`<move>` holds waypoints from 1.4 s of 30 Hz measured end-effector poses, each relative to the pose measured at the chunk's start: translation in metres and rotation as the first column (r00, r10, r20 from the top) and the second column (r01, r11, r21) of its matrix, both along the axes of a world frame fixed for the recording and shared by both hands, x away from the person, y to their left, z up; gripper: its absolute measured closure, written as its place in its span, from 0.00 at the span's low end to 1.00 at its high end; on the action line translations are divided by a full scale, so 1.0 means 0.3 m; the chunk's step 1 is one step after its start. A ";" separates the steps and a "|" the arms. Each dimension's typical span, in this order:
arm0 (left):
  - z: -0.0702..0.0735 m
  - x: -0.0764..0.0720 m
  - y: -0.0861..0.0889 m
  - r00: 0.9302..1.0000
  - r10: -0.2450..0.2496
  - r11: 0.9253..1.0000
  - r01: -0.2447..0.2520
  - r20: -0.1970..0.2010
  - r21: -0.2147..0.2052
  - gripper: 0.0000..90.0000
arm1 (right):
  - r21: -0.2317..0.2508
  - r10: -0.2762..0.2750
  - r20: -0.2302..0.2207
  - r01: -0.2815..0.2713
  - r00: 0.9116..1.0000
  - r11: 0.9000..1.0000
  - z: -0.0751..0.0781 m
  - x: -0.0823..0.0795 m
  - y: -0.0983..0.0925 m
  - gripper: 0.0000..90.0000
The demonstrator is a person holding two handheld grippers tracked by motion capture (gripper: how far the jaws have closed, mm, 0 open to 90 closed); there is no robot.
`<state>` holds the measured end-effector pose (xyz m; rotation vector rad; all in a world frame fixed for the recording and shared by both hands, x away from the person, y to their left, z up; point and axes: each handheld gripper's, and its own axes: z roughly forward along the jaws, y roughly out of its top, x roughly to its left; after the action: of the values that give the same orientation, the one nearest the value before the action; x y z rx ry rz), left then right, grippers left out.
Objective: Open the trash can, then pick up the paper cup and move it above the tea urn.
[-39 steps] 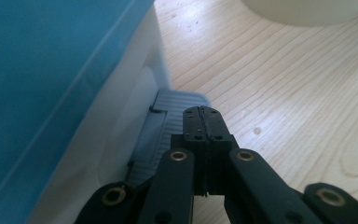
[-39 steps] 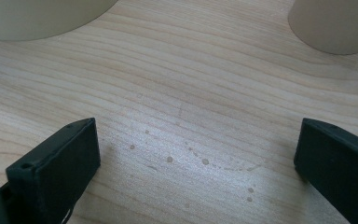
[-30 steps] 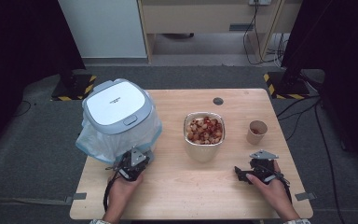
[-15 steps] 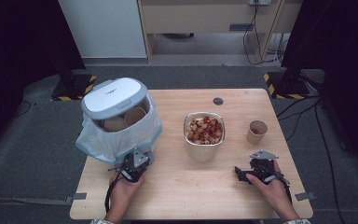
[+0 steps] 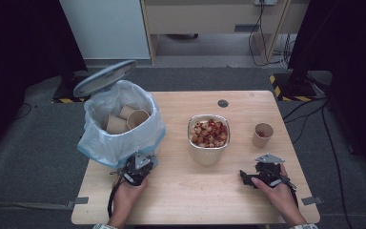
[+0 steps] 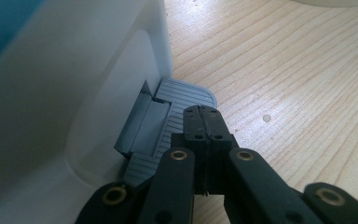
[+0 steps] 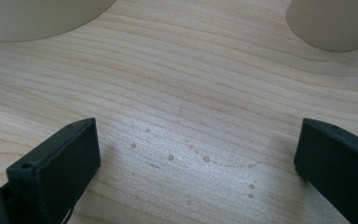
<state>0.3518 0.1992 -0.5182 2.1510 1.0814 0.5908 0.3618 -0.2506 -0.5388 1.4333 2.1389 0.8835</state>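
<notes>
A white pedal bin (image 5: 120,143) lined with a clear bag stands at the table's left, its lid (image 5: 104,78) swung up. Brown paper cups (image 5: 126,121) lie inside it. My left gripper (image 5: 142,161) is at the bin's front base. In the left gripper view its jaws are shut together with nothing between them, and the left gripper (image 6: 204,115) tip rests on the grey ribbed pedal (image 6: 179,95). My right gripper (image 5: 246,177) lies on the table at the right. The right gripper (image 7: 196,154) stands wide open over bare wood.
A metal bowl (image 5: 207,155) of reddish food pieces stands mid-table, with a brown paper cup (image 5: 262,135) to its right. In the right gripper view the bowl (image 7: 42,18) and the cup (image 7: 331,23) are ahead. A small dark disc (image 5: 223,103) lies at the far edge.
The bin's lid went from closed to half raised to fully up, and the paper cups inside came into view. Both hands stayed in place.
</notes>
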 end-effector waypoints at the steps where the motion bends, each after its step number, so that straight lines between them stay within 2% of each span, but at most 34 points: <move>1: 0.000 0.000 0.000 1.000 -0.001 1.000 0.001 0.001 0.002 1.00 | 0.001 0.002 -0.002 -0.002 1.000 1.000 0.001 0.001 0.000 0.01; 4: 0.000 0.001 0.000 1.000 0.000 1.000 0.000 -0.002 -0.001 1.00 | 0.019 0.004 -0.008 -0.004 1.000 1.000 0.009 0.006 -0.008 0.07; 5: 0.000 0.001 0.001 1.000 0.000 1.000 0.000 -0.003 -0.002 1.00 | 0.028 0.004 -0.005 -0.004 1.000 1.000 0.013 0.008 -0.011 0.06; 10: 0.000 0.001 0.001 1.000 0.000 1.000 0.000 -0.003 -0.001 1.00 | 0.011 -0.014 0.027 0.014 1.000 1.000 0.026 0.007 -0.017 0.06; 19: 0.001 0.002 0.002 1.000 -0.001 1.000 0.001 -0.004 -0.003 1.00 | 0.006 -0.068 0.058 0.067 0.996 0.998 0.039 0.010 -0.041 0.06; 29: 0.000 0.002 0.002 1.000 -0.002 1.000 0.002 -0.004 -0.004 1.00 | 0.005 -0.088 0.062 0.088 0.994 0.996 0.041 0.011 -0.048 0.06; 38: 0.000 0.001 0.001 1.000 -0.002 1.000 0.002 -0.002 -0.001 1.00 | 0.041 -0.097 0.085 0.094 0.992 0.995 0.055 0.011 -0.065 0.04; 40: 0.000 0.001 0.001 1.000 -0.002 1.000 0.002 -0.002 -0.001 1.00 | 0.054 -0.112 0.079 0.108 0.991 0.993 0.057 0.010 -0.070 0.05; 42: 0.000 0.001 0.000 1.000 -0.003 1.000 0.003 0.000 0.001 1.00 | 0.042 -0.118 0.082 0.115 0.990 0.993 0.054 0.012 -0.075 0.05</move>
<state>0.3521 0.1992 -0.5181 2.1530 1.0786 0.5898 0.3654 -0.2729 -0.5225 1.4954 1.9662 0.9268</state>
